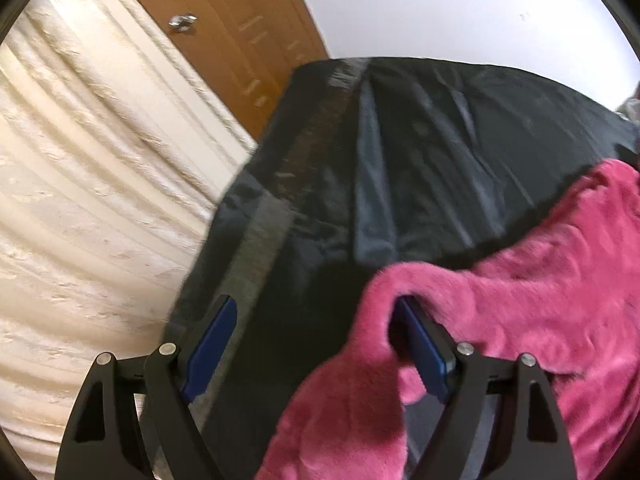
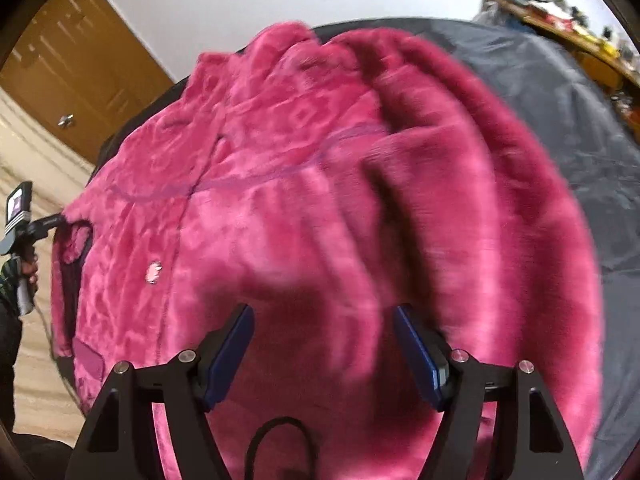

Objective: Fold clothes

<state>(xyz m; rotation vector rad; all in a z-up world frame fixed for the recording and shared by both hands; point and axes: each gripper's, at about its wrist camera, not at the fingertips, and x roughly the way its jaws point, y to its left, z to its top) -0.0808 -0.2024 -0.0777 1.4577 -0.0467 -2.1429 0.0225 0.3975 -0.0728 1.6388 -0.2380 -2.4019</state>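
A pink fleece jacket [image 2: 280, 200] lies spread on the dark cloth-covered table [image 1: 420, 152], its near-left edge draped over one blue pad of the left gripper [image 1: 316, 344] – jaws wide, gripping nothing – while the right gripper [image 2: 324, 344] hovers over the fleece, jaws likewise spread wide, with a wooden door [image 1: 224, 20] beyond.

Pink fleece garment [image 2: 304, 208], seemingly dark-grey sheet [image 1: 440, 152]
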